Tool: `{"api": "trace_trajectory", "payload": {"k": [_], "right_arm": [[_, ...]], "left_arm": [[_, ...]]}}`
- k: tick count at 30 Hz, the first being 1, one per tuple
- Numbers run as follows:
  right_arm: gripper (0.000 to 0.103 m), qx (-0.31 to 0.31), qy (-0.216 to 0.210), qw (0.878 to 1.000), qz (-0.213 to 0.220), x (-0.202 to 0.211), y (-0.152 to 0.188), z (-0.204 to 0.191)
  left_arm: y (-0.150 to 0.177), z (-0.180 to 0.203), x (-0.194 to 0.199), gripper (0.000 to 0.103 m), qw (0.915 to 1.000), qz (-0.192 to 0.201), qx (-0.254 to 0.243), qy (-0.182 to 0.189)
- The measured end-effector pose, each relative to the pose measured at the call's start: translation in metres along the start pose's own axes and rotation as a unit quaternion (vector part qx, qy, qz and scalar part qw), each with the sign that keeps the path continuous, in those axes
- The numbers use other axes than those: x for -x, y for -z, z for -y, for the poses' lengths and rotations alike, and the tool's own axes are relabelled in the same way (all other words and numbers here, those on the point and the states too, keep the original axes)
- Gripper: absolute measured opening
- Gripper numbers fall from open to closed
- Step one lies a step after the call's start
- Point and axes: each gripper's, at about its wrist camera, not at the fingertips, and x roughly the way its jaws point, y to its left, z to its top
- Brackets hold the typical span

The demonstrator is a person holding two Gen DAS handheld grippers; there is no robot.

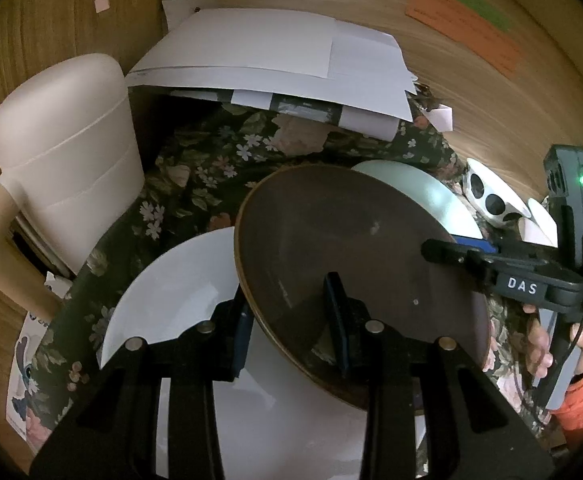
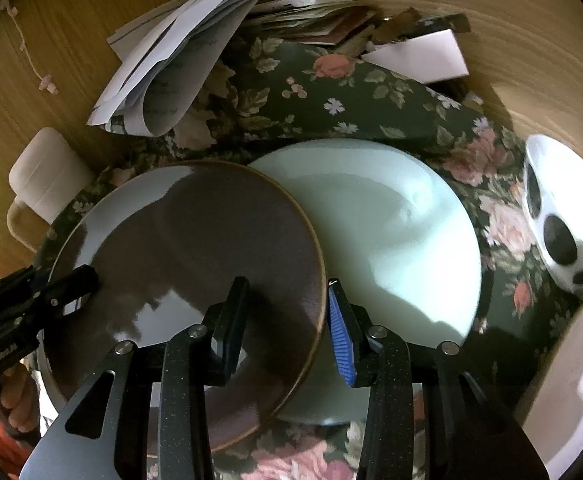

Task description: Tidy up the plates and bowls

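Brown plate [image 2: 195,264]: round, flat, glossy dark glaze with a thin tan rim, tilted, gripped at opposite edges by both tools. Left gripper [image 1: 291,320] clamped on its near-left rim, one finger under, one over. Right gripper [image 2: 287,320] clamped on its right rim, black finger on the top face, blue ribbed pad [image 2: 341,340] at the underside edge. Plate sits above two others: one side overlaps a pale green plate [image 2: 391,232], smooth and matte-looking, shallow well; the other side overlaps a white plate [image 1: 179,280], glossy and round.

All rest on a dark green cloth [image 2: 311,92] printed with pink roses and leaves, spread over a wood-grain table [image 2: 51,40]. Right of the green plate: white bowl [image 2: 563,216] with large black dots; contents not visible. Far left: cream plastic jug [image 1: 67,152] with domed lid and handle. Behind: loose stack of white papers [image 1: 267,56], some curled.
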Motion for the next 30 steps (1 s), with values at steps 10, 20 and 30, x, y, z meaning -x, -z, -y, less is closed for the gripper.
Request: {"api": "trace_trajectory", "payload": {"k": [10, 20, 30], "right_arm": [[0.035, -0.011, 0.005, 1.000, 0.015, 0.029, 0.023, 0.008], [0.035, -0.022, 0.020, 0.999, 0.028, 0.062, 0.046, 0.013], [0.035, -0.038, 0.030, 0.998, 0.043, 0.086, 0.066, 0.014]], "left_arm": [[0.010, 0.007, 0.002, 0.034, 0.9998, -0.006, 0.006, 0.015], [0.020, 0.023, 0.013, 0.034, 0.9997, -0.003, -0.005, 0.025], [0.035, 0.042, 0.030, 0.034, 0.9991, 0.000, -0.017, 0.039]]}}
